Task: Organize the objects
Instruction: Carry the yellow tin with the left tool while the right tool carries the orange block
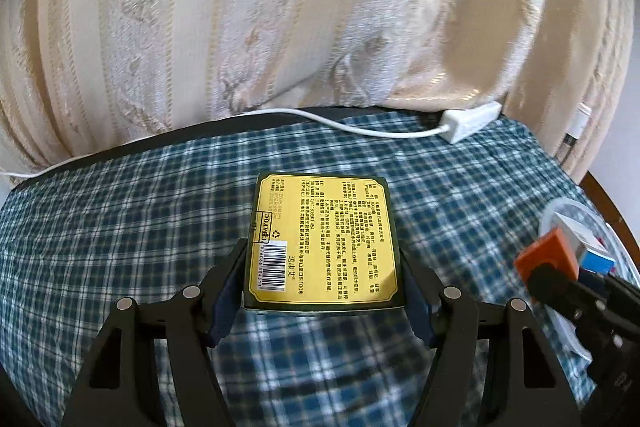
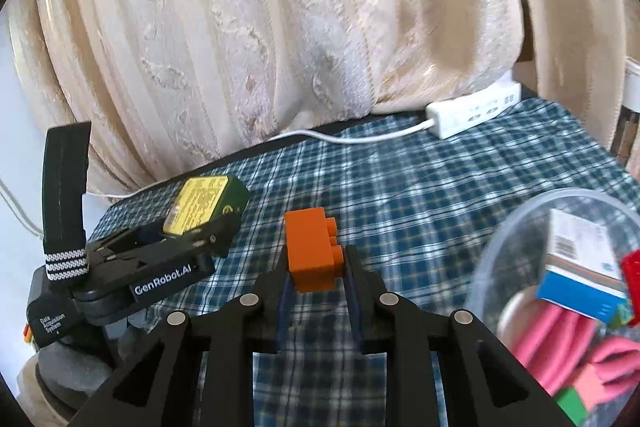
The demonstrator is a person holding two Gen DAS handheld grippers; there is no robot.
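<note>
My left gripper (image 1: 324, 267) is shut on a flat green box with a yellow label (image 1: 324, 239), held just above the blue plaid cloth (image 1: 120, 247); it also shows in the right wrist view (image 2: 204, 203). My right gripper (image 2: 316, 267) is shut on an orange toy brick (image 2: 314, 251), held above the cloth; the brick shows at the right of the left wrist view (image 1: 548, 255). A clear plastic bowl (image 2: 500, 239) at the right holds a white and blue box (image 2: 580, 267), pink items and coloured blocks.
A cream patterned curtain (image 1: 300, 19) hangs along the back. A white power strip (image 2: 472, 111) with its cable lies at the back right of the cloth. A wooden edge (image 1: 612, 203) shows at the far right.
</note>
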